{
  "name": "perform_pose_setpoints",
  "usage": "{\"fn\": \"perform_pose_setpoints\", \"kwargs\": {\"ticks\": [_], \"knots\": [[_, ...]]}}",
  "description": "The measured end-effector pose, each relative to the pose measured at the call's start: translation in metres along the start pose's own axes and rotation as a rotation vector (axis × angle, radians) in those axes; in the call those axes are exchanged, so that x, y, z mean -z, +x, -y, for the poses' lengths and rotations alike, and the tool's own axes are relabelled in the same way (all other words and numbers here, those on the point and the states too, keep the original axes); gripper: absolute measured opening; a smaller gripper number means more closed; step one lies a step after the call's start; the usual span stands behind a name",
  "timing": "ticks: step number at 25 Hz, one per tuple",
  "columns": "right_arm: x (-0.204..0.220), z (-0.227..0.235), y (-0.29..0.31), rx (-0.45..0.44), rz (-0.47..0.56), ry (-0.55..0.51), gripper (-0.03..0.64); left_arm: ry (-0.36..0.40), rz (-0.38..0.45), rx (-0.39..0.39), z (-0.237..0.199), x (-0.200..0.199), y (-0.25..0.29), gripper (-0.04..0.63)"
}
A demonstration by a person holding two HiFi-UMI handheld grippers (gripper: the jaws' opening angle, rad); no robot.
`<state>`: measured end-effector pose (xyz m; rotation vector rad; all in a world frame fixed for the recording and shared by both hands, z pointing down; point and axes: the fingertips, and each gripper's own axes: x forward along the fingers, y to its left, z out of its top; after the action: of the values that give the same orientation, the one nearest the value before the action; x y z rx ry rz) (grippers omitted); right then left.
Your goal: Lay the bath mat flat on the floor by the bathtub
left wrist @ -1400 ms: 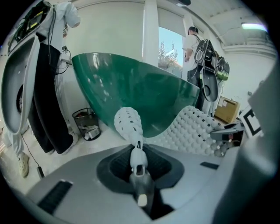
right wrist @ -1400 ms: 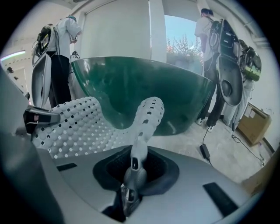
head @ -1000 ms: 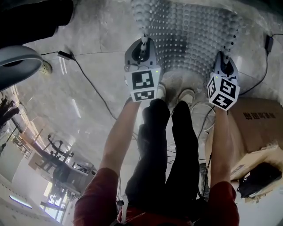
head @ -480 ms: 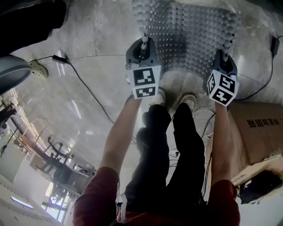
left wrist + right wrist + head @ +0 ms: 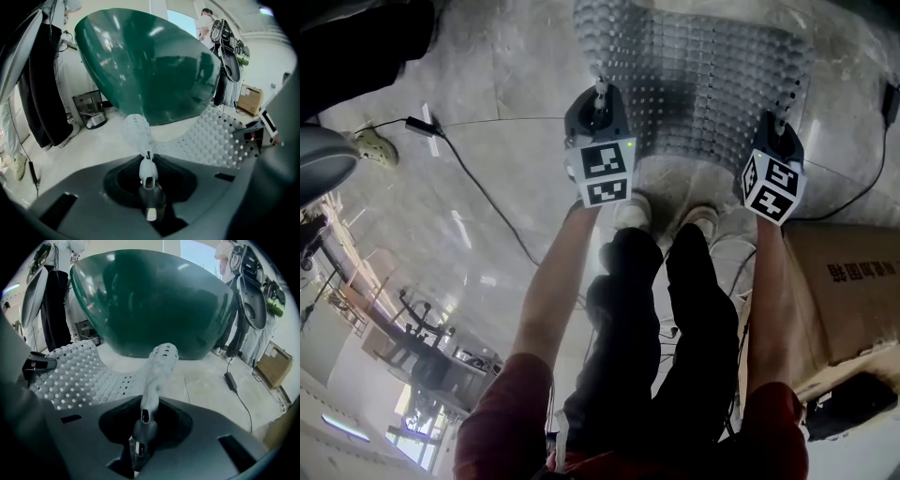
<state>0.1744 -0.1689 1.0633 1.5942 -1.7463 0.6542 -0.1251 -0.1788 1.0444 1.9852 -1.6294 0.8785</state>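
Since a second earlier, both grippers had edged forward with the mat. Left gripper [image 5: 600, 89]: jaws narrow, pinched on the near left corner of the bath mat [image 5: 703, 75]. Right gripper [image 5: 782, 105]: jaws narrow, pinched on the near right corner. The mat spread at 12 o'clock from the person's shoes [image 5: 630, 212], toward the green bathtub [image 5: 154, 301]. A cardboard box [image 5: 853, 281] sat at 4 o'clock.
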Motion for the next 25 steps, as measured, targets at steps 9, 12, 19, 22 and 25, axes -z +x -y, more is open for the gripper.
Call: {"fn": "perform_pose_setpoints", "kwargs": {"ticks": [9,12,19,22,25], "knots": [[0.023,0.026,0.027,0.03,-0.043,0.028,0.106,-0.004,-0.046,-0.073,-0.016,0.027,0.024,0.077],[0.033,0.043,0.035,0.036,-0.046,0.04,0.13,-0.037,-0.078,-0.1,-0.018,0.039,0.033,0.09],[0.048,0.054,0.052,0.083,-0.079,0.036,0.194,-0.036,-0.124,-0.134,-0.057,0.064,0.049,0.132],[0.059,0.066,0.059,0.08,-0.099,0.033,0.286,-0.051,-0.138,-0.151,-0.058,0.075,0.054,0.151],[0.064,0.074,0.067,0.088,-0.111,0.035,0.345,-0.076,-0.157,-0.176,-0.067,0.084,0.058,0.172]]}}
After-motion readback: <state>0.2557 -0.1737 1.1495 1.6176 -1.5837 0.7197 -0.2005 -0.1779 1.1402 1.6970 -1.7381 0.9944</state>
